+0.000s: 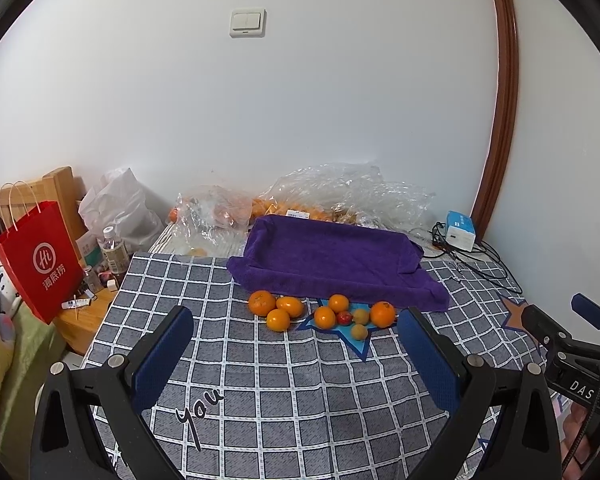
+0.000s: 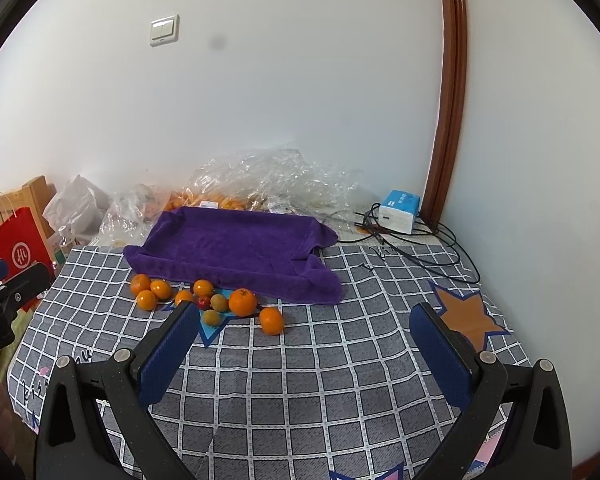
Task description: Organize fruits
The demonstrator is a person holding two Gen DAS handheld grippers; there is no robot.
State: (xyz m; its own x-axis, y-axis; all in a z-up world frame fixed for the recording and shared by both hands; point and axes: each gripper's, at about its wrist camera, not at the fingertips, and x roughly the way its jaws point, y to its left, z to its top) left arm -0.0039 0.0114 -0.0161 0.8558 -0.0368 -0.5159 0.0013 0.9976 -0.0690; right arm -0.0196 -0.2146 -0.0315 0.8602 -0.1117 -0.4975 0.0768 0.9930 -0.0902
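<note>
On the grey checked bedsheet (image 2: 300, 380), a cluster of fruit lies just in front of the purple towel (image 2: 236, 246), which is draped so its edges stand up like a shallow tray. The left claw (image 1: 296, 344) is released, its blue pads spread wide with nothing between them, hovering above the sheet short of the fruit. The right claw (image 2: 308, 344) is likewise spread wide and empty.

The left wrist view shows 6 oranges (image 1: 262, 303), a small red fruit (image 1: 344, 317) and 2 small yellow-green fruits (image 1: 359, 332) in a loose row along the towel's near edge. The right wrist view alone shows 1 more orange (image 2: 271, 321), lying apart from the cluster on the near right; in the left view that spot sits behind a claw finger. In the right view one orange is partly hidden behind the claw's left pad.

Only the left view shows the bedside clutter clearly: a red paper bag (image 1: 40, 264) and a plastic bottle (image 1: 114, 252). Both views show crumpled clear plastic bags (image 2: 268, 176) behind the towel, with more orange fruit inside, and a blue-and-white box (image 2: 398, 210) among black cables (image 2: 440, 258) near the wall
</note>
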